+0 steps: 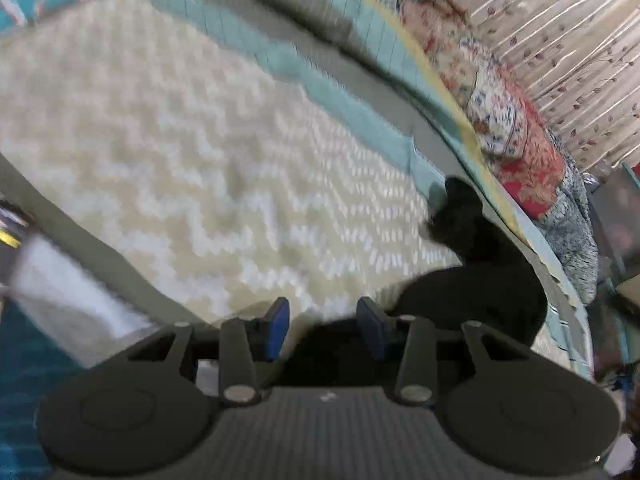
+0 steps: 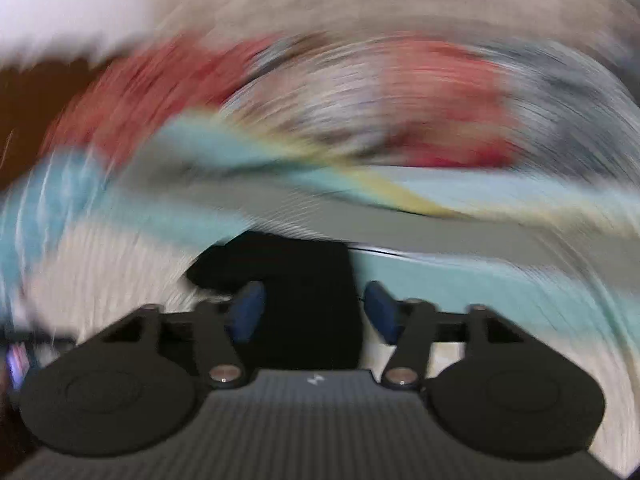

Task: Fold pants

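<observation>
Pants lie bunched on the bed, both grippers parted and empty, left gripper, right gripper; next move needs a fresh edge grasp

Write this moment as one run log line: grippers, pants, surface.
left gripper: open, empty | right gripper: open, black pants between jaws, not pressed | surface: cream zigzag blanket | views: blurred

Right wrist view is smeared by motion blur; the pants show only as a dark shape, their lower part hidden behind the hand-held gripper.
</observation>
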Action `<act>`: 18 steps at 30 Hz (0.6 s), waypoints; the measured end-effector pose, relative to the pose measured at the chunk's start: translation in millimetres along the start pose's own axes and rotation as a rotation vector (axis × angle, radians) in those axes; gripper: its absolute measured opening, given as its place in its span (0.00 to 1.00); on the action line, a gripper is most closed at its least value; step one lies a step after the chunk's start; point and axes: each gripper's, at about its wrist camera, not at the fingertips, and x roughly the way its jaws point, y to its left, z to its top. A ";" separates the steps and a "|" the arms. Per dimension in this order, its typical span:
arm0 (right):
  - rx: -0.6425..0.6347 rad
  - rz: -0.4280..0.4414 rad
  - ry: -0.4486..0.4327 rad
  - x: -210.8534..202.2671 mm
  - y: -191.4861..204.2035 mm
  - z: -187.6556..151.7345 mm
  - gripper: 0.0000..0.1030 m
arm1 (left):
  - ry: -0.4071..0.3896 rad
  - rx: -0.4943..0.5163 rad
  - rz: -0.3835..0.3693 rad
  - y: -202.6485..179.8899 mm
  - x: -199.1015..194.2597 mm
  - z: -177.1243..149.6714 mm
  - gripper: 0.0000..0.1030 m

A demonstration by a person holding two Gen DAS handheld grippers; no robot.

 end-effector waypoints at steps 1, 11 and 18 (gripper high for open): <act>-0.105 0.021 0.026 29.8 12.5 13.6 0.79 | 0.006 -0.004 -0.024 0.4 5.4 -5.9 0.43; -0.764 -0.097 0.184 227.1 126.0 14.4 0.13 | -0.003 0.083 -0.093 -8.7 1.0 -38.2 0.23; -0.015 -0.191 -0.231 102.7 -6.2 113.7 0.12 | -0.138 0.144 -0.177 -34.0 -49.2 -40.2 0.22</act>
